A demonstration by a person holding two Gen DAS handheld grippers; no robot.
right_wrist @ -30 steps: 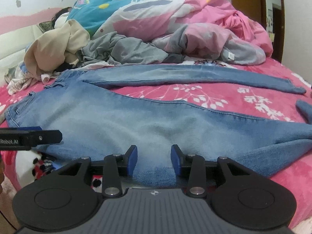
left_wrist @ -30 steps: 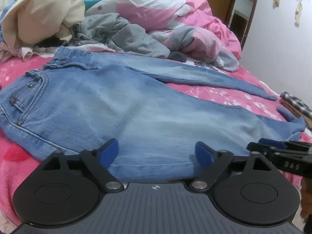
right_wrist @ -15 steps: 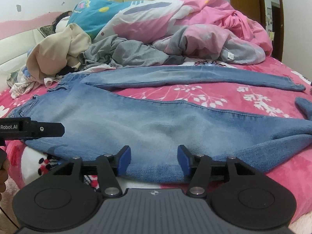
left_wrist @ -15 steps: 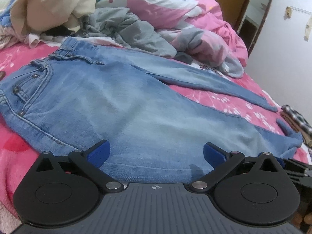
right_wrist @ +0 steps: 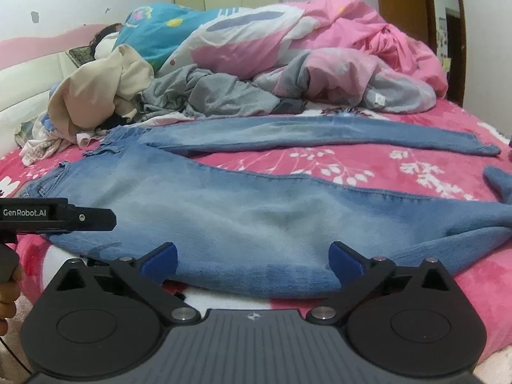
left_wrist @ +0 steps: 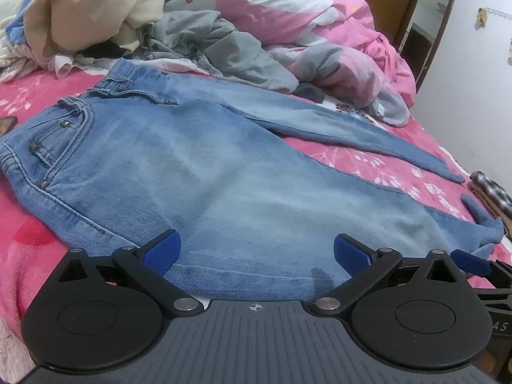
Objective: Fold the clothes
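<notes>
Light-blue jeans (left_wrist: 224, 176) (right_wrist: 256, 211) lie spread flat on the pink bedcover (left_wrist: 28, 256) (right_wrist: 352, 163), waistband to the left. One leg runs along the far side and the other along the near edge, its hem turned up at the right. My left gripper (left_wrist: 256, 249) stands open over the jeans' near edge, at the thigh. My right gripper (right_wrist: 252, 256) is farther along the same leg. Its jaws are opening, with the denim edge lying between the pads, untouched. Each view shows the other gripper at its side edge (left_wrist: 470, 260) (right_wrist: 57, 214).
A beige garment (right_wrist: 96, 96), a grey garment (right_wrist: 217, 92) and a pink quilt (right_wrist: 352, 64) are heaped behind the jeans. A person lies under a blue blanket (right_wrist: 150, 32) at the headboard. A checked cloth (left_wrist: 492, 192) sits at the bed's right edge. A wooden door (left_wrist: 384, 9) stands beyond.
The right gripper's jaws have spread from narrow to wide, off the jeans' edge. The left gripper's jaws widened a little. The jeans lie as before.
</notes>
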